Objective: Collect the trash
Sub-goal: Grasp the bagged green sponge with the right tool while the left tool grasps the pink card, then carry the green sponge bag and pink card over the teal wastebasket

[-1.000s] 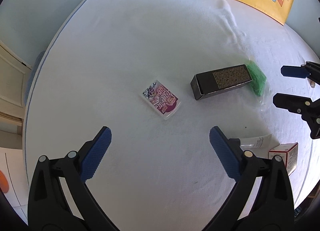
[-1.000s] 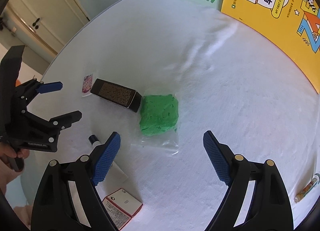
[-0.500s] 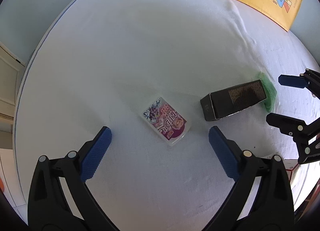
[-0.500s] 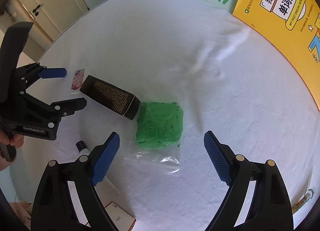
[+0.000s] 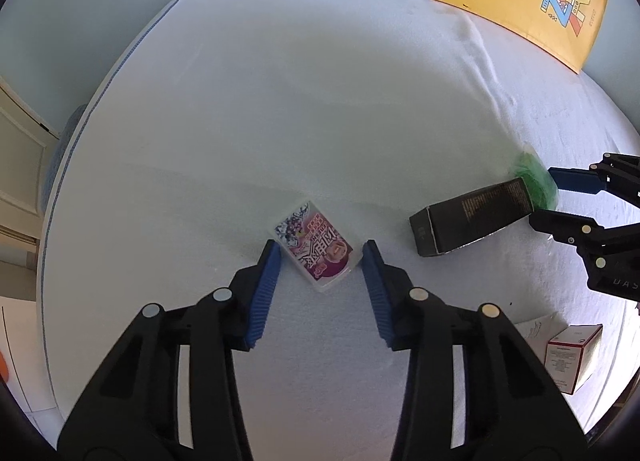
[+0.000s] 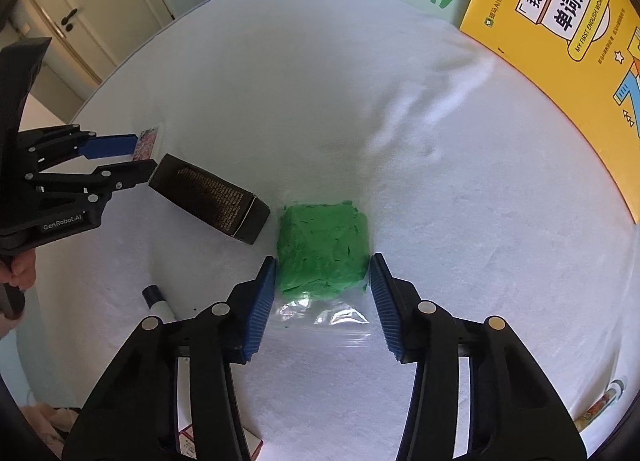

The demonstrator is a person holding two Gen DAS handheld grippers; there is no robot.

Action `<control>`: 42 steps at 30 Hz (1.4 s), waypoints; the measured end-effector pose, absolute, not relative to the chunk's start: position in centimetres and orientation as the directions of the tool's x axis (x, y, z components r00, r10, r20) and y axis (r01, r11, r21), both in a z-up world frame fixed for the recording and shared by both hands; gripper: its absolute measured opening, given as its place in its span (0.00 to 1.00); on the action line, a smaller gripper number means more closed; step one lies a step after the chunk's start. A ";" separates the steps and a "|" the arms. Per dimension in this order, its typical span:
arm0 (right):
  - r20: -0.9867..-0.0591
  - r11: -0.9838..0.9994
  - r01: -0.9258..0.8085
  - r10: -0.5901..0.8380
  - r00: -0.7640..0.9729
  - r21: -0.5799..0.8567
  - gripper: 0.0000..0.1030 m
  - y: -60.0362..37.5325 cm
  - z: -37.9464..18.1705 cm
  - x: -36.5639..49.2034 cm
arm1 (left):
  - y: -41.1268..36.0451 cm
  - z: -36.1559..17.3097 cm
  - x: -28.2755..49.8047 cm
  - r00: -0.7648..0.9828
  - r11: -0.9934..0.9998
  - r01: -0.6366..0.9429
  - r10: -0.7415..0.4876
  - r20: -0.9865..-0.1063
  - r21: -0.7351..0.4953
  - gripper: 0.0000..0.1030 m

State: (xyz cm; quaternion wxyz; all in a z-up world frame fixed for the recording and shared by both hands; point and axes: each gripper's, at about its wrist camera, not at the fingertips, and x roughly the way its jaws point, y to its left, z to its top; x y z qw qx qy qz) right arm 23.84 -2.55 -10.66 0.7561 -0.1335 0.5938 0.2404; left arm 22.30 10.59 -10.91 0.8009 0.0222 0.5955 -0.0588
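So both sets of jaws are closing right now. The left gripper [image 5: 320, 257] has the pink snack packet [image 5: 314, 247] between its pads, which look barely touching it, if at all. The right gripper [image 6: 323, 266] straddles the green lump in a clear bag [image 6: 323, 247], lying on the white cloth [image 6: 360, 101] right beside the black box [image 6: 210, 199]. Looks like the grab step; next, squeeze firmly and lift.
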 end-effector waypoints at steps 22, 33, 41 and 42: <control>-0.947 0.845 -0.526 0.245 0.210 0.102 0.46 -5.2 -7.5 21.8 | 10.0 -7.7 19.1 0.330 0.990 0.134 -0.090 -0.940 -0.048 0.29; -0.928 0.814 -0.574 0.279 0.246 0.092 0.46 -2.5 -3.9 18.5 | 11.5 -5.7 14.9 0.369 0.994 0.103 -0.076 -0.926 -0.041 0.29; -0.914 0.731 -0.674 0.339 0.224 0.106 0.46 2.7 -2.2 14.7 | 14.5 -4.2 10.0 0.401 0.999 0.036 -0.041 -0.915 -0.029 0.29; -0.912 0.716 -0.690 0.348 0.216 0.110 0.46 3.5 -2.0 14.1 | 15.0 -4.1 9.4 0.402 0.999 0.025 -0.037 -0.915 -0.029 0.29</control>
